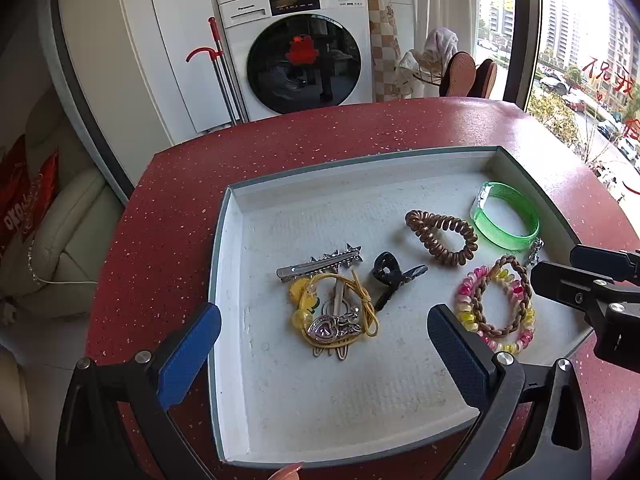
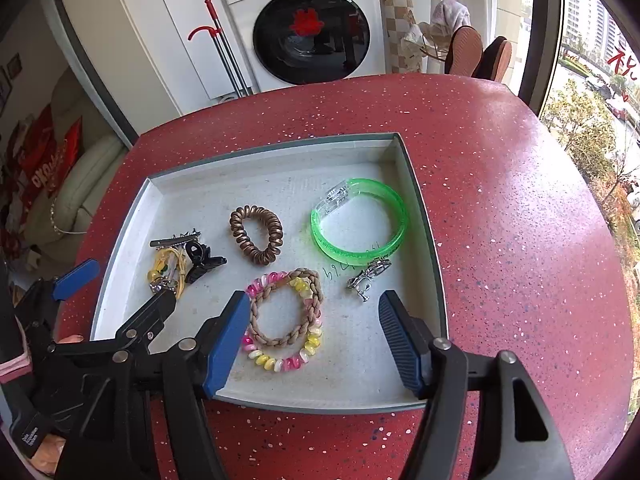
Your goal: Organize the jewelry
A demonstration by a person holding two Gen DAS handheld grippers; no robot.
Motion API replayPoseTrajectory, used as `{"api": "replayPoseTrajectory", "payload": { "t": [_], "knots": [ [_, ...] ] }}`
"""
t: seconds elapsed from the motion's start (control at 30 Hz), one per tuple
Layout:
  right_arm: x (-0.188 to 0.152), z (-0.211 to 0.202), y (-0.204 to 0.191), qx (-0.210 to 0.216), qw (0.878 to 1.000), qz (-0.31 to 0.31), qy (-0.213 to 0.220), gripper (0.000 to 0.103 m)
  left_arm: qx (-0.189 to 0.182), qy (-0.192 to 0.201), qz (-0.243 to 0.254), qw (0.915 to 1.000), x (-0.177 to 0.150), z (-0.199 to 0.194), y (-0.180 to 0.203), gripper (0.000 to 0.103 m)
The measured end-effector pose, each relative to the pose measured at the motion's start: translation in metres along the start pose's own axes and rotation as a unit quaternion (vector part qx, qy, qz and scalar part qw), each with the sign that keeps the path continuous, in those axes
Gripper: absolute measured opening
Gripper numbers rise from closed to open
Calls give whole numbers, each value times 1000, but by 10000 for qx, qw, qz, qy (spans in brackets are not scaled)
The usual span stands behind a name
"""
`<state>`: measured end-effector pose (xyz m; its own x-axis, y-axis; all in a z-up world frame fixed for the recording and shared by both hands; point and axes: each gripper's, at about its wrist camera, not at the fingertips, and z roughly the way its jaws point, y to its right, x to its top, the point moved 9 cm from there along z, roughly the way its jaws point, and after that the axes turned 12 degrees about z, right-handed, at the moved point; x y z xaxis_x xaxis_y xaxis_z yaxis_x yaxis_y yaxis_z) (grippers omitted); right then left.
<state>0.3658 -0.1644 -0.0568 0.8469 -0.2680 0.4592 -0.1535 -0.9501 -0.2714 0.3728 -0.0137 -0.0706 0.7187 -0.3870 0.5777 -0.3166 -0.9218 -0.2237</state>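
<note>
A shallow white tray [image 1: 232, 280] [image 2: 124, 236] on the red table holds jewelry: a green bangle [image 1: 505, 216] [image 2: 360, 216], a brown coil tie [image 1: 440, 236] [image 2: 256, 234], a pink-yellow coil tie with a braided tie [image 1: 496, 304] [image 2: 284, 320], a black claw clip [image 1: 394, 274] [image 2: 202, 258], a silver spiked clip [image 1: 320, 264], a yellow cord pile with silver charms [image 1: 332, 316] [image 2: 168, 272], and a silver earring [image 2: 368, 274]. My left gripper [image 1: 324, 344] is open above the yellow pile. My right gripper [image 2: 312, 340] is open over the coil ties.
The red speckled table [image 2: 500, 200] extends right and behind the tray. A washing machine [image 1: 296, 48], a mop and chairs stand beyond it. A window is on the right, a sofa on the left.
</note>
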Motion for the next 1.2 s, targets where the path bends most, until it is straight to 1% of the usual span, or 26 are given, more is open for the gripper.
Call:
{"api": "replayPoseTrajectory", "payload": {
  "t": [0.03,0.1,0.13,0.23,0.37,0.53,0.63,0.73,0.9,1.07,1.2],
  "knots": [
    [0,-1,-1,13,10000,-12,7,77,-17,-12,-27,10000,0,0,-1,103],
    [-1,-4,-3,35,10000,-47,42,78,-31,-39,-78,10000,-2,-2,-4,103],
    [-2,-5,-4,23,9999,-79,70,81,-37,-53,-103,9999,-3,-2,-6,103],
    [-2,-12,-8,33,9994,-161,318,89,-125,-14,-173,9998,-7,-6,-7,103],
    [-4,-19,-9,77,9985,-151,527,89,-46,31,-187,9998,-11,-13,-10,103],
    [-7,-28,-8,-42,9965,-258,798,89,29,118,-253,9996,-17,-22,-14,103],
    [-8,-39,-8,-50,9936,-296,1089,89,28,176,-305,9994,-21,-28,-17,103],
    [-11,-47,-6,38,9920,-213,1242,89,-18,210,-422,9989,-25,-33,-20,103],
    [-23,-53,-6,195,9922,-222,1215,89,-16,288,-532,9982,-36,-43,-20,103],
    [-39,-54,-4,93,9923,-377,1175,89,59,451,-350,9983,-50,-58,-9,103],
    [-48,-50,3,-17,9947,-266,989,89,46,375,-389,9985,-65,-60,-2,103]
  ]
}}
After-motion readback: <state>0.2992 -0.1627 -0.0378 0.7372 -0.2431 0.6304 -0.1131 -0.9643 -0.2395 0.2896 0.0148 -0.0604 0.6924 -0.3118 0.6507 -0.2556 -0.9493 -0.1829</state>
